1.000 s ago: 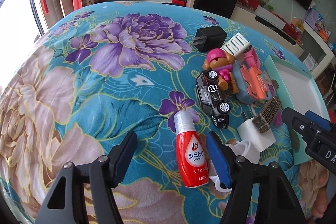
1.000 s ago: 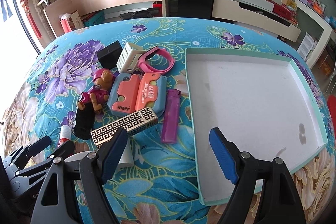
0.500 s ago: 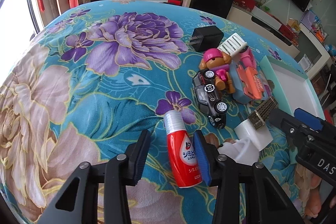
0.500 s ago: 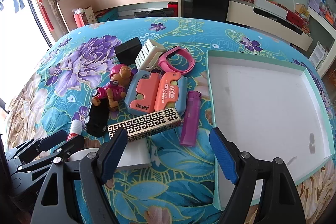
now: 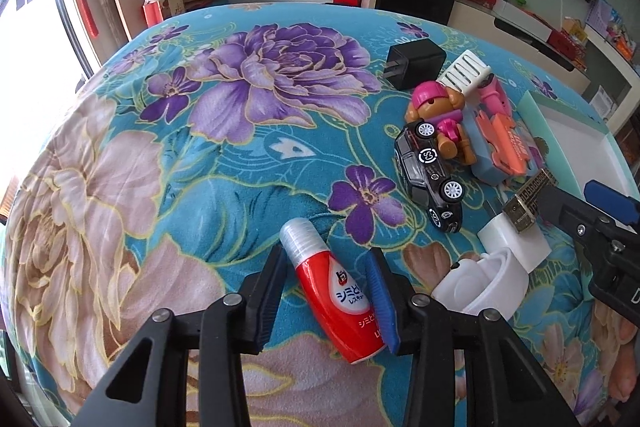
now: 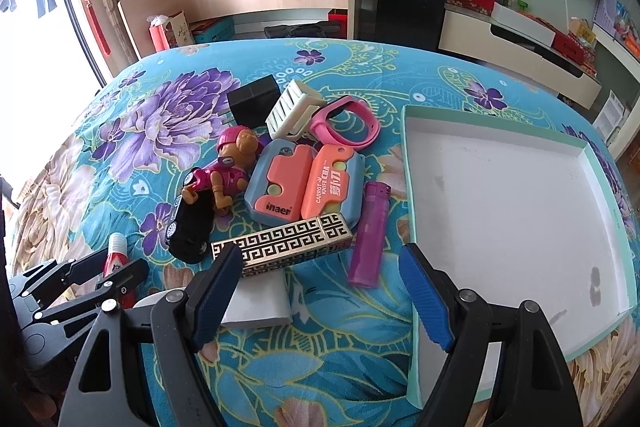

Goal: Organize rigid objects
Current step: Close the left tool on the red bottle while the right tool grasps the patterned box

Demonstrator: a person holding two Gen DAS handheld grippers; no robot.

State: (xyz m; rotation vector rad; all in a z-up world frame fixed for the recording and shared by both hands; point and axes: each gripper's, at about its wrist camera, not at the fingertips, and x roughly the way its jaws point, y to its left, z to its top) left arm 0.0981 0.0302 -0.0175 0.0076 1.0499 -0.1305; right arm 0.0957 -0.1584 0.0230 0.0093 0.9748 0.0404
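Note:
A red bottle with a clear cap [image 5: 334,287] lies on the floral cloth between the fingers of my left gripper [image 5: 328,291]. The jaws have narrowed around it: the right pad touches it, while a small gap shows at the left pad. The bottle also shows in the right wrist view [image 6: 115,255]. My right gripper [image 6: 320,291] is open and empty, above the cloth between a gold patterned box [image 6: 284,243] and the white tray with a mint rim [image 6: 512,211]. A purple lighter [image 6: 367,235] lies just ahead of it.
A black toy car [image 5: 430,173], a pink-hatted toy dog [image 5: 438,115], an orange and blue knife case [image 6: 306,183], a pink wristband [image 6: 346,123], a white slatted piece [image 6: 294,107], a black charger [image 5: 416,63] and a white box [image 6: 256,301] crowd the cloth left of the tray.
My left gripper's jaws have closed in from wide open to close around the red bottle. My right gripper has drawn back a little and stays open.

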